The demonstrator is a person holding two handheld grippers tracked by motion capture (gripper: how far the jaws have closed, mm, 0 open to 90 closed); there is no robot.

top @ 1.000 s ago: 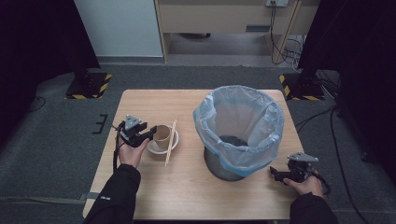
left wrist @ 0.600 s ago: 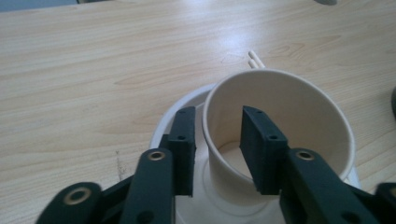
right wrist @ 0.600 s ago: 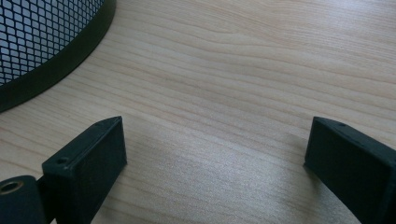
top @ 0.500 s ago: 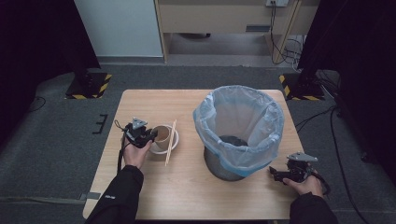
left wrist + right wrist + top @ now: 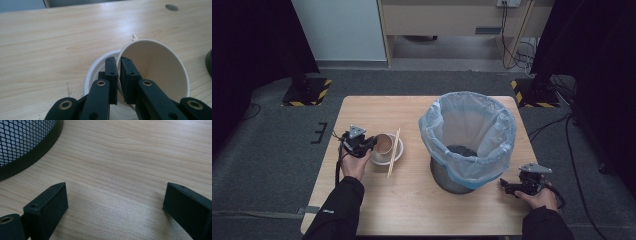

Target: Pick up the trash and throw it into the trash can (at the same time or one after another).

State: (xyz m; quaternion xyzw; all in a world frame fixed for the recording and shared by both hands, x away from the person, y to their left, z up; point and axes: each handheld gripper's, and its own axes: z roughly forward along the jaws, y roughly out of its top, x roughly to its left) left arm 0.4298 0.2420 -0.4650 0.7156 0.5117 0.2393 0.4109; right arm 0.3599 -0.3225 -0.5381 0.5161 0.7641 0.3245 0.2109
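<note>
Matt paper cup (image 5: 155,67); smooth pale wood table (image 5: 422,200); black metal mesh bin (image 5: 22,142).

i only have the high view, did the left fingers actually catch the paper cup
Observer: Yes. In the left gripper view the left gripper has just been closing and its fingers pinch the paper cup wall, one inside the rim, one outside.
Operator: cup upright?
Observer: No, it is tipped over in the white bowl, its mouth facing the camera.
Operator: right gripper doing anything
Observer: The right gripper is open over bare table, beside the bin's black mesh base.
</note>
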